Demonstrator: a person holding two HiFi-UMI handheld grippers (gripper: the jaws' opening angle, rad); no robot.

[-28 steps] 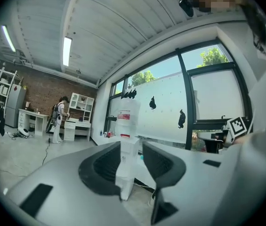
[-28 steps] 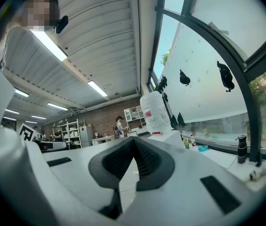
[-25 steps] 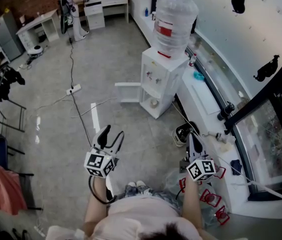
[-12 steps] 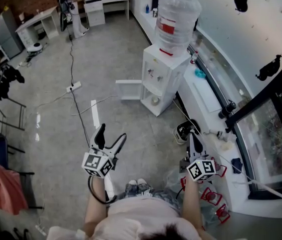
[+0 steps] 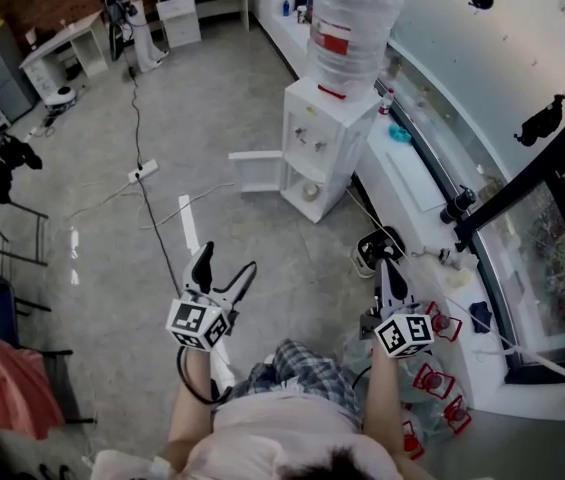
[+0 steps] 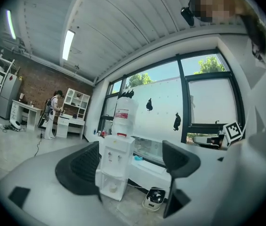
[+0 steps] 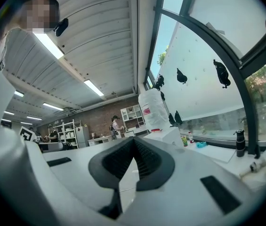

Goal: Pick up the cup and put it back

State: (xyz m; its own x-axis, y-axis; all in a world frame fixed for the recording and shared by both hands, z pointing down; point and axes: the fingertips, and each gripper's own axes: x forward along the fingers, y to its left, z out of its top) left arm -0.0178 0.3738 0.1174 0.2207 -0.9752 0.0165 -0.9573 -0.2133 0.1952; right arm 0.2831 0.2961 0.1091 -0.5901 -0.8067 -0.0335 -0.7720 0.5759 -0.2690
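White plastic ahead: a water dispenser point(image 5: 324, 133) on the floor point(image 5: 212, 98), at the far end of the long worktop point(image 5: 412, 183) under the window. Seems to hold the cup point(image 5: 309, 192), a small pale round thing, in the lower compartment, with the little door point(image 5: 252, 171) swung open, probably to let a claw reach in. Well apart from both claws, so not yet picked up. Left claw point(image 5: 225, 263) just opened wide, nothing between the pads, pointing level towards the dispenser, likely made ready for the grasp. Right claw point(image 5: 389, 265) closed, pads together and empty, held beside the near worktop edge, apparently only out of the way.
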